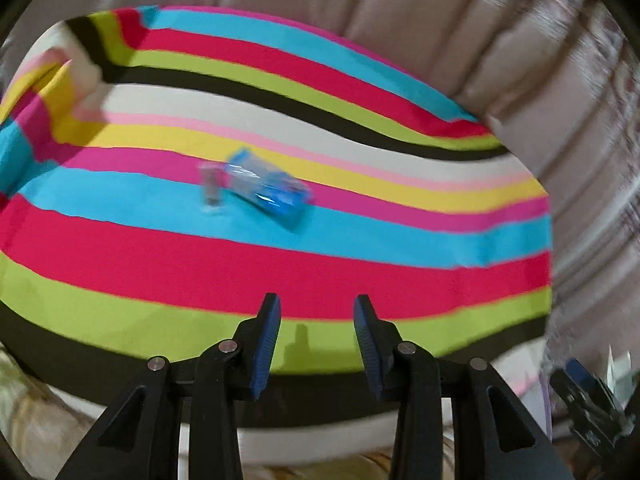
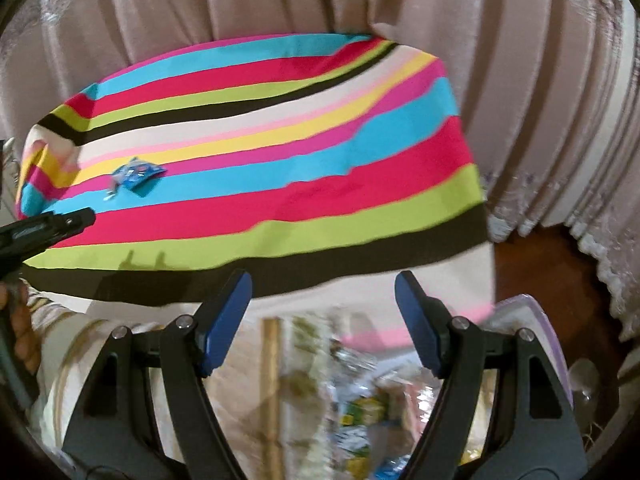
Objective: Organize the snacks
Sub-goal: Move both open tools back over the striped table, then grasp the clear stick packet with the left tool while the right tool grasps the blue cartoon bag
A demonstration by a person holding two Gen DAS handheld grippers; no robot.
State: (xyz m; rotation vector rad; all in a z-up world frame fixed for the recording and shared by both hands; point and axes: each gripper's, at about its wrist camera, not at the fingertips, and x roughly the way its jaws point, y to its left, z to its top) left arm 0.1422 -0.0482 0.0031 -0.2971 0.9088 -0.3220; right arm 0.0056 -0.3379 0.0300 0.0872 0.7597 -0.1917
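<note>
Where the black arms of the left gripper (image 1: 316, 340) end in ribbed blue pads, a narrow gap is left between the jaws and nothing is held in it. The right gripper (image 2: 324, 320) is spread wide, its smooth blue pads likewise empty. Below the right gripper, a blurred heap of glossy packets (image 2: 360, 412) in green, yellow and silver can be made out inside what seems to be a clear tub with a lilac rim (image 2: 536, 312); single packets cannot be told apart. At the left edge of the right wrist view, a hand (image 2: 20, 328) is seen on the left gripper's handle.

Beyond the pads, the desk is covered by a matte striped cloth (image 1: 360, 276) in bands of black, lime green, red, sky blue, magenta, yellow, pink and white, with wavy borders and a folded corner at the far left. On the sky-blue band, towards the left of the desk and well apart from both grippers, a small blue snack packet (image 1: 266, 192) is laid flat, tilted across the stripe. Its film is shiny and crinkled, oblong in shape, with a clear, silvery end; any print is too blurred to read.

Behind the desk, a beige curtain (image 2: 520, 80) is hung in soft vertical folds, trimmed with lace at its lower edge.
</note>
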